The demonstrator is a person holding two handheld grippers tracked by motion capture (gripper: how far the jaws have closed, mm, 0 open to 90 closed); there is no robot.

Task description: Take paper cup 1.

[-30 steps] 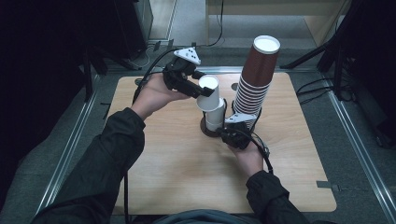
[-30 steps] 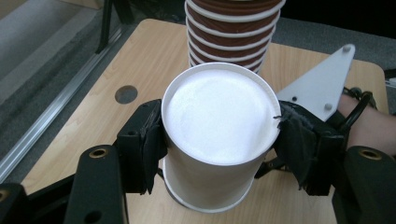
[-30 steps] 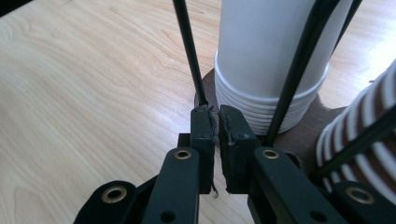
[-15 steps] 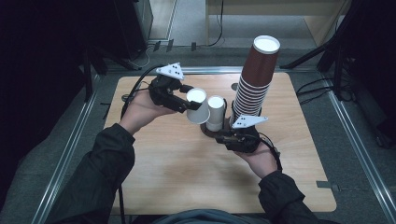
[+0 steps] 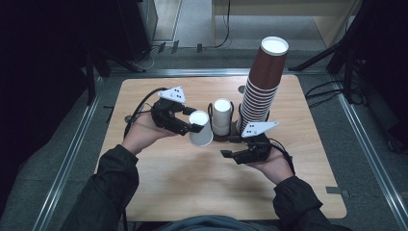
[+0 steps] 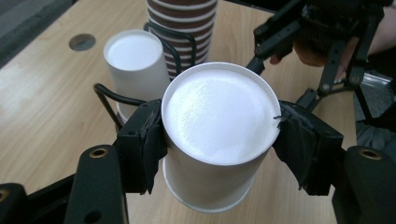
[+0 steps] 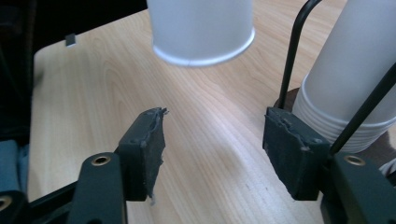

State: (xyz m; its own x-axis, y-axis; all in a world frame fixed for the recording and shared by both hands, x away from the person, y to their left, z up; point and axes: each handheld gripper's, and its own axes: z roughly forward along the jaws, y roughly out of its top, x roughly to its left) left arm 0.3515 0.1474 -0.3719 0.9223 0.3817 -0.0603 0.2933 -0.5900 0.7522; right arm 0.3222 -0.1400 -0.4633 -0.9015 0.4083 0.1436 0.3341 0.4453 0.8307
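Your work surface is a light wooden table (image 5: 163, 187) with rounded corners and a small round hole near its far edge at about 12 o'clock, ringed by a grey floor (image 5: 365, 159) with metal rails (image 5: 67, 159) running along both sides. Beyond the table at 12 o'clock stands pale wooden furniture (image 5: 288, 7), with dark cables (image 5: 221, 29) trailing across the floor. Toward 9 and 3 o'clock your surroundings fall into deep shadow, the light landing mainly on the tabletop.

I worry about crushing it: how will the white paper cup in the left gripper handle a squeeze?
The white cup looks thin-walled and hollow, so it probably dents under a hard squeeze. The left gripper pinches it near the stiffer closed end, which likely helps. It is probably very light and may slip.
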